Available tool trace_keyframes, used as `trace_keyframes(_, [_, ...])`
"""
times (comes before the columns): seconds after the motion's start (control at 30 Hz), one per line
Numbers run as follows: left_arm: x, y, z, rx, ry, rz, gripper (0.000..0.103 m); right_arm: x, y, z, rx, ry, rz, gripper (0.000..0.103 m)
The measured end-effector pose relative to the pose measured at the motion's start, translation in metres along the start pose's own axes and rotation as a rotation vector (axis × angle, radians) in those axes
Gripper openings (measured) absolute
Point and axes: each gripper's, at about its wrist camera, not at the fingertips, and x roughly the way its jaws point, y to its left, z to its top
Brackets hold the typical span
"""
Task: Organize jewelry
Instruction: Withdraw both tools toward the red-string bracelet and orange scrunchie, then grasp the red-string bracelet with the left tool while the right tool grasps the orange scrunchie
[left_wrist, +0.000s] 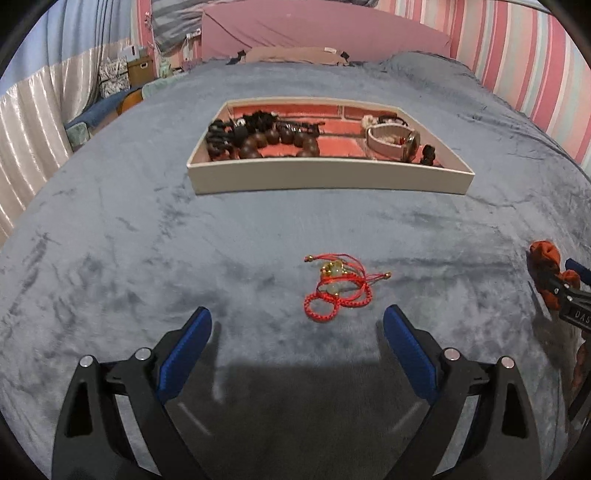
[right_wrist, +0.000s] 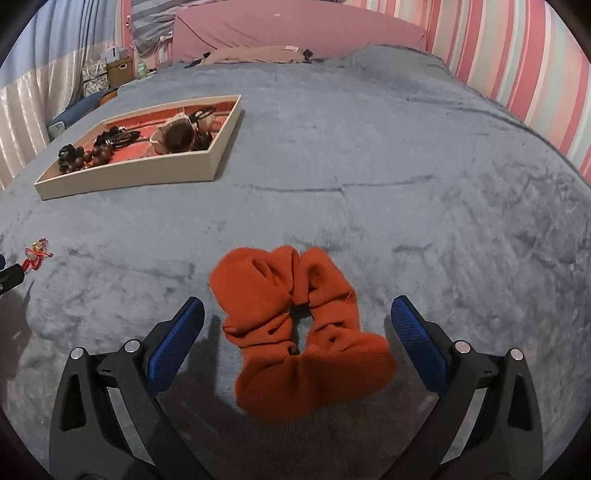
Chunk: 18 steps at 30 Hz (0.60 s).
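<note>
Jewelry is mid-sort: at lower centre of each wrist view, the left gripper and right gripper have jaws spread wide, empty. Next, I'd judge, each must settle around its piece and close: tangled red cord bracelet, rumpled orange scrunchie. Farther up the bed waits the cream tray, with dark beads and a watch inside.

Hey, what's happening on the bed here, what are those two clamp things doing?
Someone is tidying jewelry into the tray on the grey bedspread. The left claw stands open just short of a red cord bracelet. The right claw is open around an orange scrunchie without gripping it. The tray already holds dark wooden beads and a pale watch.
</note>
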Motion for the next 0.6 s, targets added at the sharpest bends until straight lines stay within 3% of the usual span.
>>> trace_keyframes(0.27, [0.018,-0.001,0.009,0.001,0.007,-0.014,0.092,0.01,-0.004,-0.002,0.012,-0.011,0.017,0.097])
trace_keyframes(0.33, [0.023,-0.004,0.01,0.012,0.006,0.002,0.091,0.013,-0.004,-0.002,0.009,-0.001,0.022,0.086])
trace_keyframes(0.6, [0.028,-0.008,0.015,0.037,-0.008,-0.032,0.05,0.017,0.001,0.0,-0.013,0.007,0.062,0.056])
